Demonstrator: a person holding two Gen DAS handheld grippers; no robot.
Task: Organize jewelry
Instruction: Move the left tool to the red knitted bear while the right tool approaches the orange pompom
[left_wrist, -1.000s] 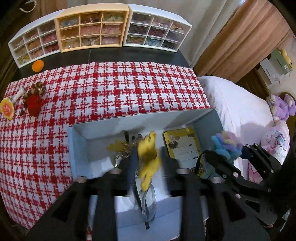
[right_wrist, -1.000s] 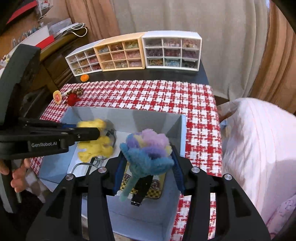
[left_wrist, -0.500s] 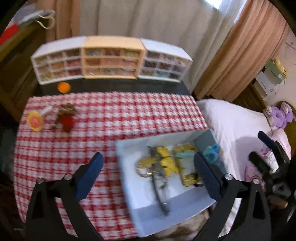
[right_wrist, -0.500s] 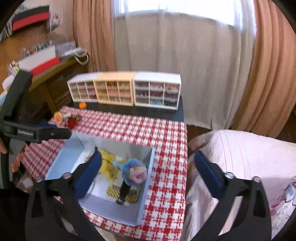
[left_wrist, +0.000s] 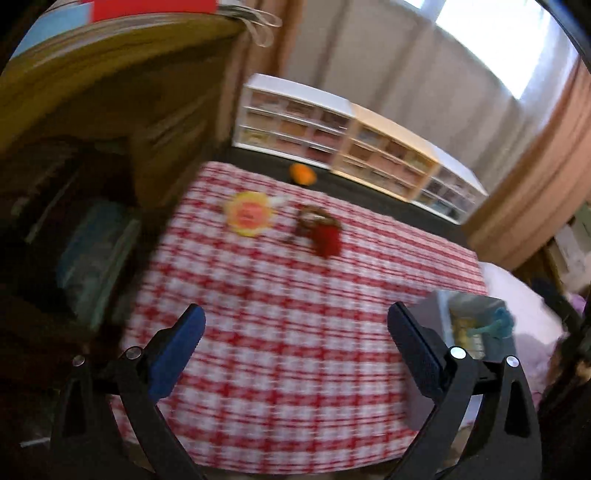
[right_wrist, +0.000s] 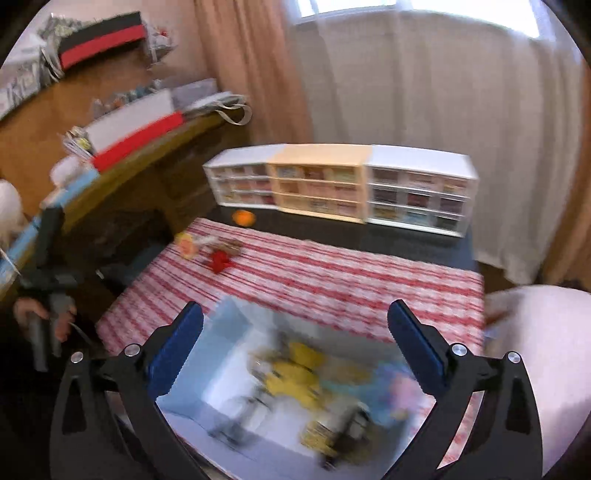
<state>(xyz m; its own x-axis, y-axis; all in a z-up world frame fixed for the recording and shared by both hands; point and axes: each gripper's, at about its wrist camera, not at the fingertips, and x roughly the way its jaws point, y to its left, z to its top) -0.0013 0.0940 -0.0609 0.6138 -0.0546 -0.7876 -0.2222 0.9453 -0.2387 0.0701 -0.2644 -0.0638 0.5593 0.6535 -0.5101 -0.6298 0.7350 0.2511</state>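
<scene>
Across the counter (right_wrist: 424, 247), spread with a red-and-white checked cloth (left_wrist: 295, 332): pale blue open box (right_wrist: 192, 373) at the near edge, seen blurred below the right tool (right_wrist: 295, 336). Along the far edge, on bare dark surface: row of three small drawer cabinets (right_wrist: 317, 188), white, cream, white, standing side by side and touching. Inside the box: yellow fuzzy piece (right_wrist: 295, 373) near the middle, pastel fuzzy piece (right_wrist: 400, 387) toward the right wall, patterned yellow tin (right_wrist: 325, 432) nearer the front; finer items too smeared to identify. On the cloth's far left corner, well apart from the box: red fuzzy ornament (left_wrist: 327, 238) just beside a round yellow-and-pink flower piece (left_wrist: 245, 216); small orange object (left_wrist: 303, 173) beyond them on the dark strip before the cabinets. Left tool (left_wrist: 295, 336) over the cloth, fingers spread wide, gripping nothing; box at far right in its view. Right tool likewise spread wide, with nothing between its blue pads (right_wrist: 177, 347).
</scene>
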